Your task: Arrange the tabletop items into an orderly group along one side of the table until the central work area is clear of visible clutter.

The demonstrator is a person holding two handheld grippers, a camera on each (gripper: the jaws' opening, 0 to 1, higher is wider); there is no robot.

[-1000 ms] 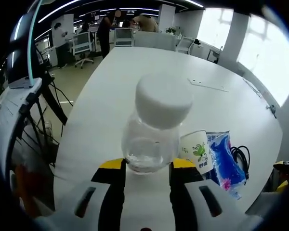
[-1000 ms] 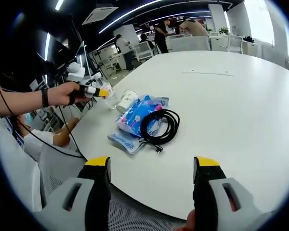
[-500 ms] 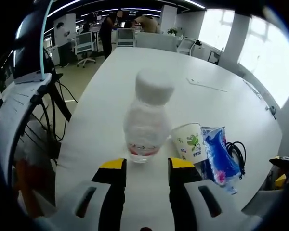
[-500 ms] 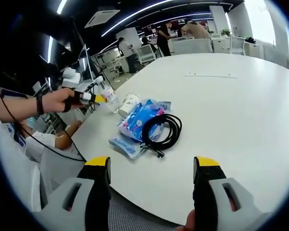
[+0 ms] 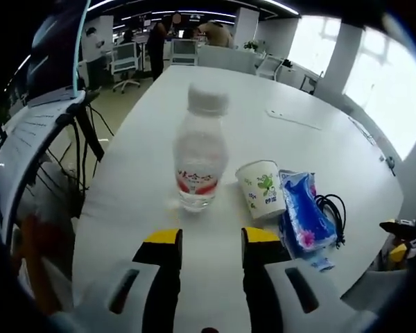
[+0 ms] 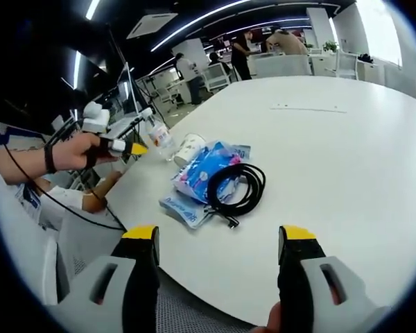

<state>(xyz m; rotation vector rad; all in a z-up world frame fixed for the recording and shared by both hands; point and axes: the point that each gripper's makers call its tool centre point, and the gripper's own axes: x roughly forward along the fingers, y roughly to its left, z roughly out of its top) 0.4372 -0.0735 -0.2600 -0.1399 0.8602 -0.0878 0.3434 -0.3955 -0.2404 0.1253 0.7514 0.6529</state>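
Both pairs of jaws stand open and hold nothing. Left gripper (image 5: 208, 239) sits just short of the bottle (image 5: 197, 156), its tips apart with bare table (image 5: 145, 139) between them and the bottle's base. Right gripper (image 6: 218, 239) hangs over the near table edge, its jaws spread wide, well apart from everything.

Judging by how things lie, the grouping looks mostly done. The bottle stands upright near the table's side edge. Just beside it is the paper cup (image 5: 261, 189), also upright. Next to the cup lie the blue packets (image 5: 301, 222), and the black cable (image 5: 333, 218) is coiled against them; in the right gripper view the cable (image 6: 237, 187) rests partly on top of the packets (image 6: 197, 177). All four form one cluster along that edge, and the broad middle of the table is bare white.

What may be left: a thin flat strip (image 5: 295, 120) lies alone farther out on the table, well apart from the cluster. What it is cannot be told. The packets also sit a little askew and could be squared up.
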